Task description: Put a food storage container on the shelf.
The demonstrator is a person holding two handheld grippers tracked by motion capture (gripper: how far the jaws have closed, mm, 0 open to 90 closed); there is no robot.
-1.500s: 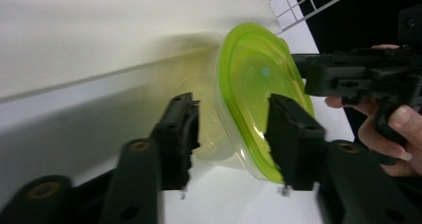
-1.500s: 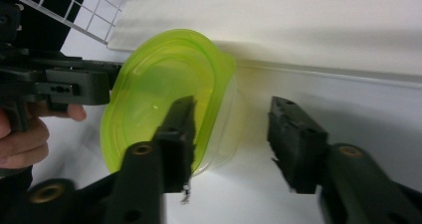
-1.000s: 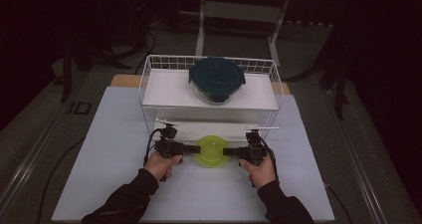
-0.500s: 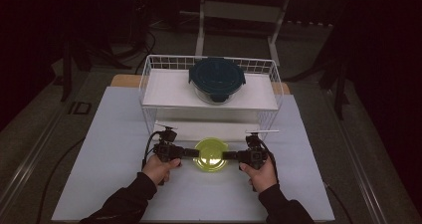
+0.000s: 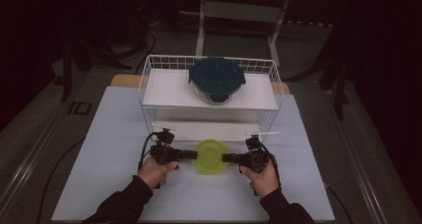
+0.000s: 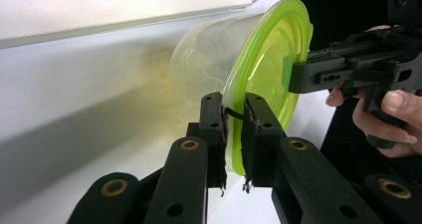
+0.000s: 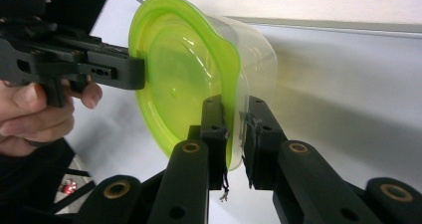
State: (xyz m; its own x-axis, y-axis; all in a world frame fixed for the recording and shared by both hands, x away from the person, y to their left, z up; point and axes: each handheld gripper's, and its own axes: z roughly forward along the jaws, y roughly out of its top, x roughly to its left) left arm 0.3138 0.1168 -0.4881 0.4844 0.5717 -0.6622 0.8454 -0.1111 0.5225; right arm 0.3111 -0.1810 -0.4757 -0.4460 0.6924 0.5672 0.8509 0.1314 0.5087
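The left gripper (image 6: 233,134) is nearly shut, its jaws having just been closing, and its pads pinch the rim of the green lid (image 6: 268,69) of a clear plastic container (image 6: 209,64). The right gripper (image 7: 234,134) has closed the same way and clamps the lid's rim on the opposite side. In the high view the left gripper (image 5: 195,155) bites at the lid's 9 o'clock edge and the right gripper (image 5: 225,158) at its 3 o'clock edge, with the container (image 5: 210,156) between them over the white table (image 5: 114,134), just in front of the wire basket (image 5: 149,84). A dark-lidded glass bowl (image 5: 217,79) sits on the basket's shelf at 12 o'clock from the container.

The main risk, as I judge it, is that both grips are only on the thin, flexible lid rim. In the right gripper view the rim already buckles beside the jaw, so the lid could peel off and let the tub drop, or the rim could slip out of one pair of pads and leave the container swinging from the other. Uneven pulling by the two hands would cause either. A lift toward the basket could also catch its front wires.
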